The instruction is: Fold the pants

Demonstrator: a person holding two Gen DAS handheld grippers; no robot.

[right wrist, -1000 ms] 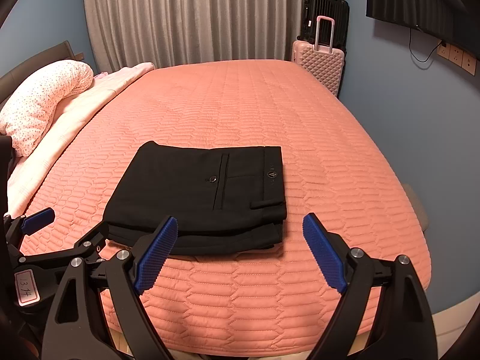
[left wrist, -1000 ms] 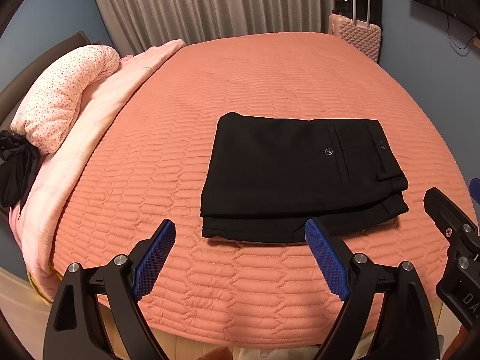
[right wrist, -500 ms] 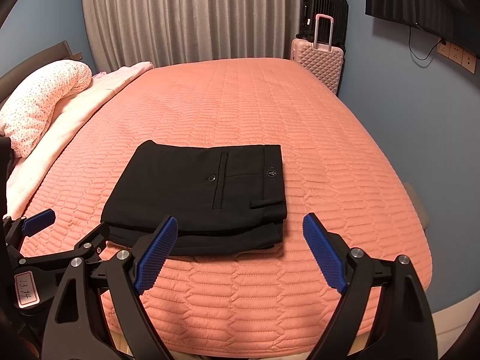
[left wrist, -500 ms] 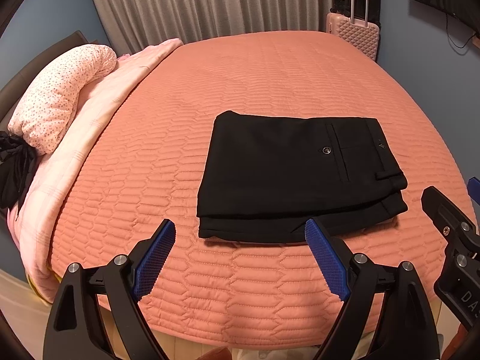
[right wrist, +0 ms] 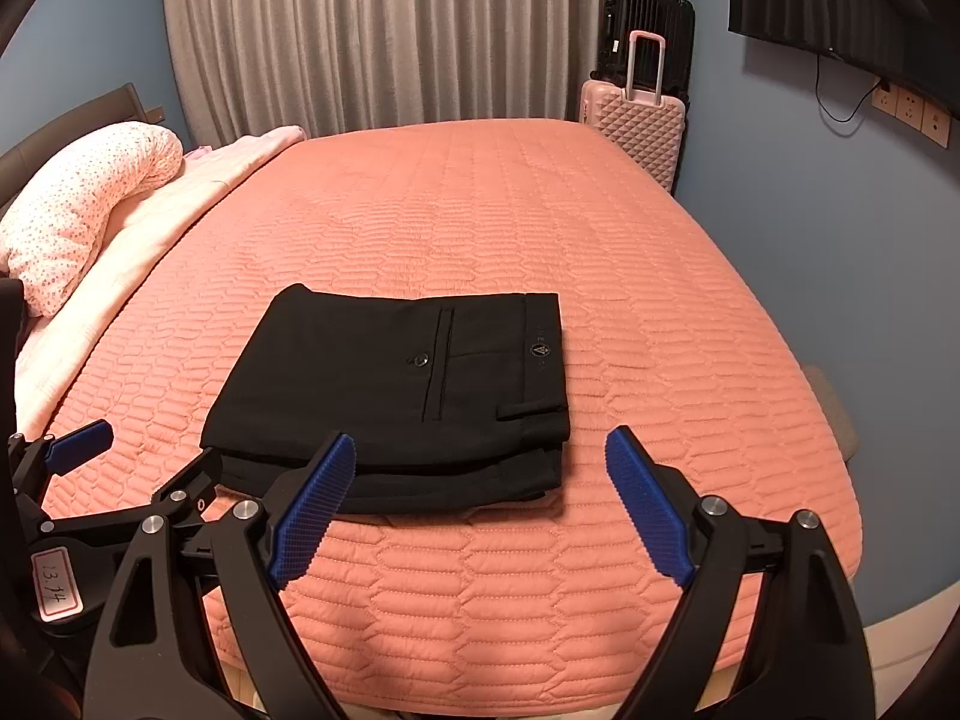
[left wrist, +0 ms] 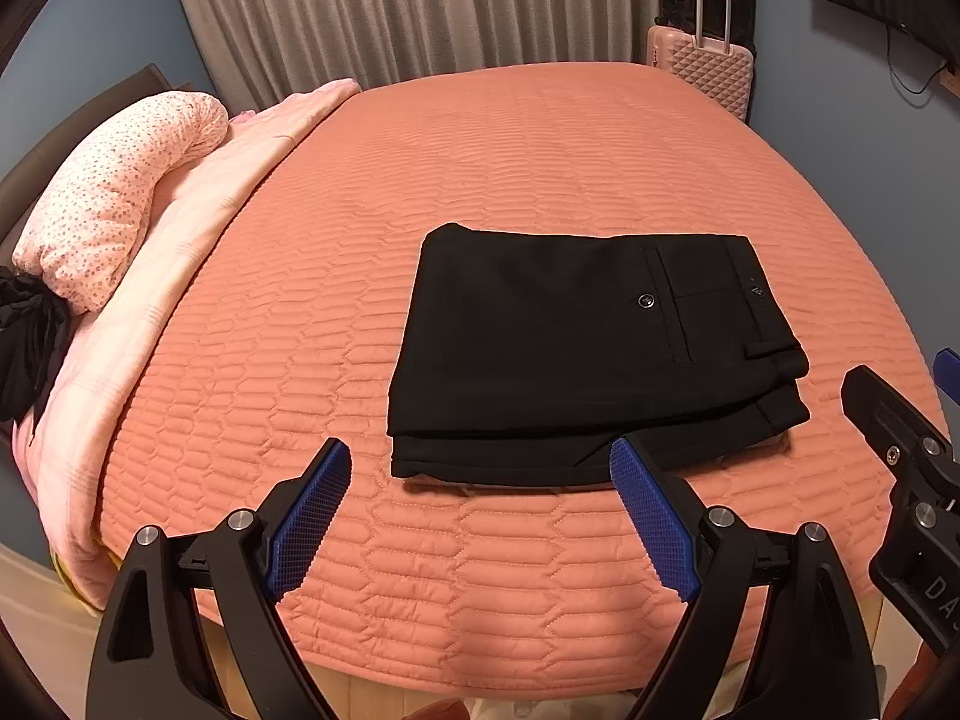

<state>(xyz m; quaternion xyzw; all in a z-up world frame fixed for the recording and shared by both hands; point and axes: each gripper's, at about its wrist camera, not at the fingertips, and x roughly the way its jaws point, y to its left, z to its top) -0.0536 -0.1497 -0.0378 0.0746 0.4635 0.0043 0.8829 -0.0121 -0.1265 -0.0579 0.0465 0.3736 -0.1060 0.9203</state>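
Both grippers, left gripper (left wrist: 480, 510) and right gripper (right wrist: 480, 504), fingers released, hover near folded pants (left wrist: 588, 348).

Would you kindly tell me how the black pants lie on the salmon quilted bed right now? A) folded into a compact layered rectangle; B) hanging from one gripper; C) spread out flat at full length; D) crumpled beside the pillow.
A: the black pants lie as a neat stacked rectangle on the salmon quilted bed, button pocket up, with the left gripper and right gripper both open and off them.
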